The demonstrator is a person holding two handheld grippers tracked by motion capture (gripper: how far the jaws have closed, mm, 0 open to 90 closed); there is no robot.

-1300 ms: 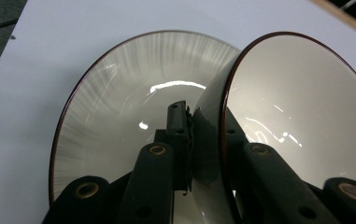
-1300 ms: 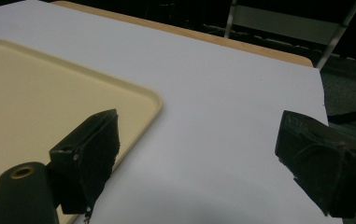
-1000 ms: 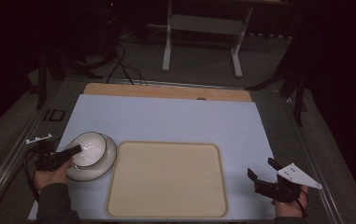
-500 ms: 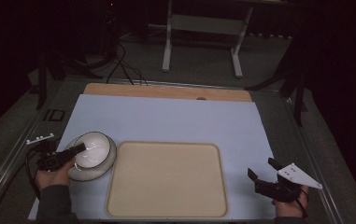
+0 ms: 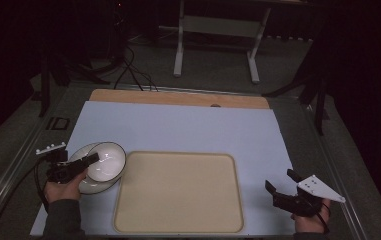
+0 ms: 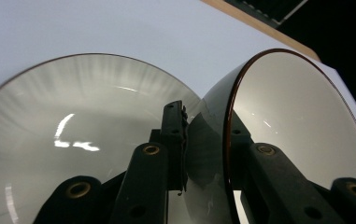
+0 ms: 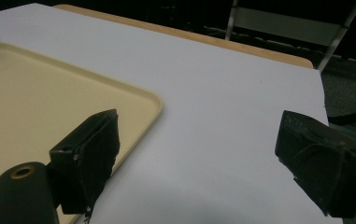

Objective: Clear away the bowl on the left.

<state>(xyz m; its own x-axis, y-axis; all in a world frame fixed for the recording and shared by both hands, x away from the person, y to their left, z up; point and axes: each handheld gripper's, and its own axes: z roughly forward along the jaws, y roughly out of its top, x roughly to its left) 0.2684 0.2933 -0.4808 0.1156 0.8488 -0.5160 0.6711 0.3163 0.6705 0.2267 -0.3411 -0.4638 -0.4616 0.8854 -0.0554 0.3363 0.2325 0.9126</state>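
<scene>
While you have that bowl off the stack, take in the layout first: the desk (image 5: 178, 125) carries a big cream tray (image 5: 178, 192) near its front edge, bare and waiting, and that looks like where this is heading. Over toward the desk's left edge sits the lower bowl (image 5: 90, 186), flat on the surface, just beside the tray's left rim. Above it, tilted up on edge, is the upper bowl (image 5: 107, 160), its dark rim (image 6: 229, 116) running straight down between your jaws in the left gripper view. Your left gripper (image 5: 80, 164) is pinched on that wall, one jaw inside and one outside, and the jaws have just been easing a touch wider with the wall between them, so firm up before you carry. Lift clear of the lower bowl, level the tilt as you swing right, and set it down well inside the tray's lip. Your right gripper (image 5: 284, 184) waits near the desk's front right corner, jaws wide apart and holding nothing; keep it parked off the tray.
</scene>
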